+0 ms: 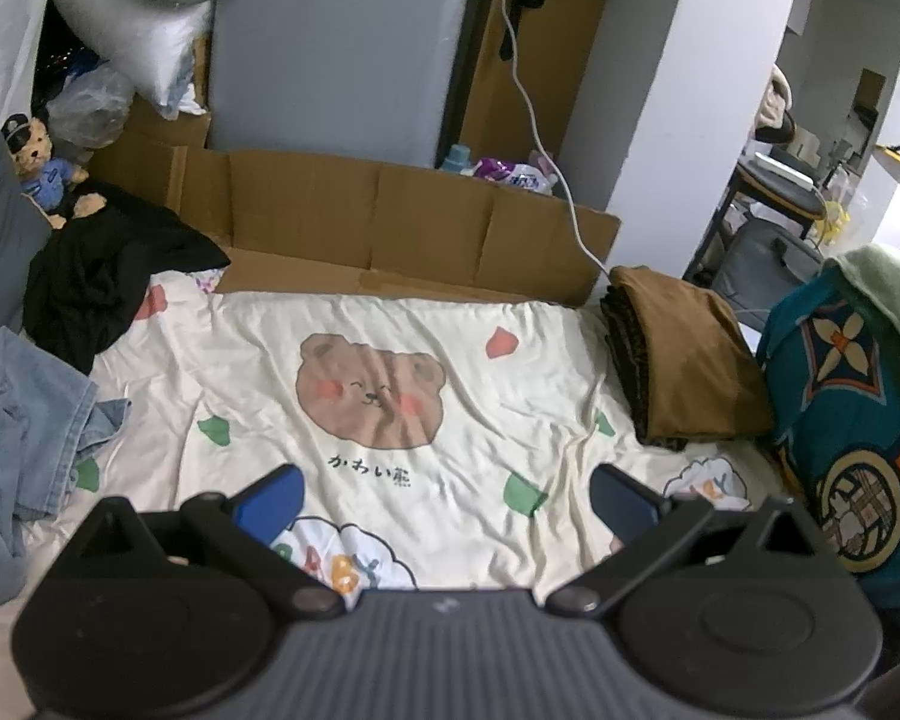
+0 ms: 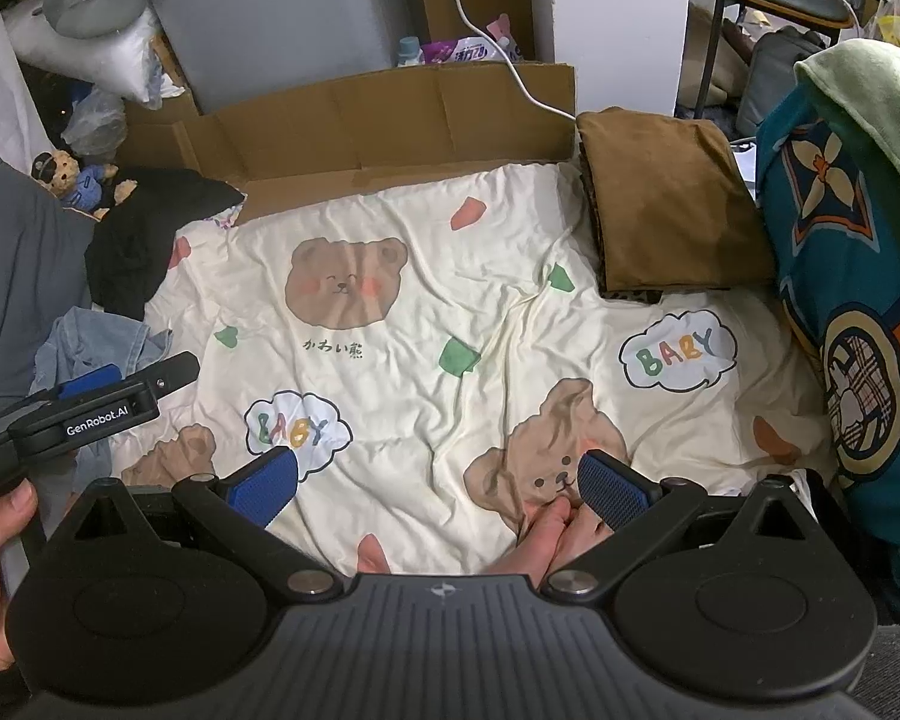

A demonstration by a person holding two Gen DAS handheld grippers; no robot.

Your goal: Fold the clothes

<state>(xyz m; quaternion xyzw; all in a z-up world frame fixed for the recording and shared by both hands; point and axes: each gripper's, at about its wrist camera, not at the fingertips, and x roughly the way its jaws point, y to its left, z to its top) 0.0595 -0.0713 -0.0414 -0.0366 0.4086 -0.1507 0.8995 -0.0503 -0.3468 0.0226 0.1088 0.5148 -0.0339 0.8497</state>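
Cream bear-print blanket (image 2: 426, 312) spread flat under both jaws. Left gripper (image 1: 447, 495) and right gripper (image 2: 438, 483): jaws wide apart, empty. Folded brown garment (image 2: 666, 204) far right; denim heap (image 1: 24, 420) and black garment (image 1: 108, 276) left.

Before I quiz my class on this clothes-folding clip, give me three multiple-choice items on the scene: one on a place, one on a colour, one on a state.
1. Where does the folded brown garment lie?
A. on the right side of the bear-print sheet, by the cardboard
B. under the denim garment
C. in the left gripper

2. What colour are the gripper pads?
A. red
B. blue
C. white

3. How do the right gripper jaws stand?
A. shut on the sheet
B. shut on denim
C. open, holding nothing

Answers:
1 A: the brown stack sits at the sheet's right edge, beside the cardboard's end.
2 B: the pads on both grippers show blue.
3 C: the pads stand wide apart with only sheet showing between them; the left gripper stands likewise.
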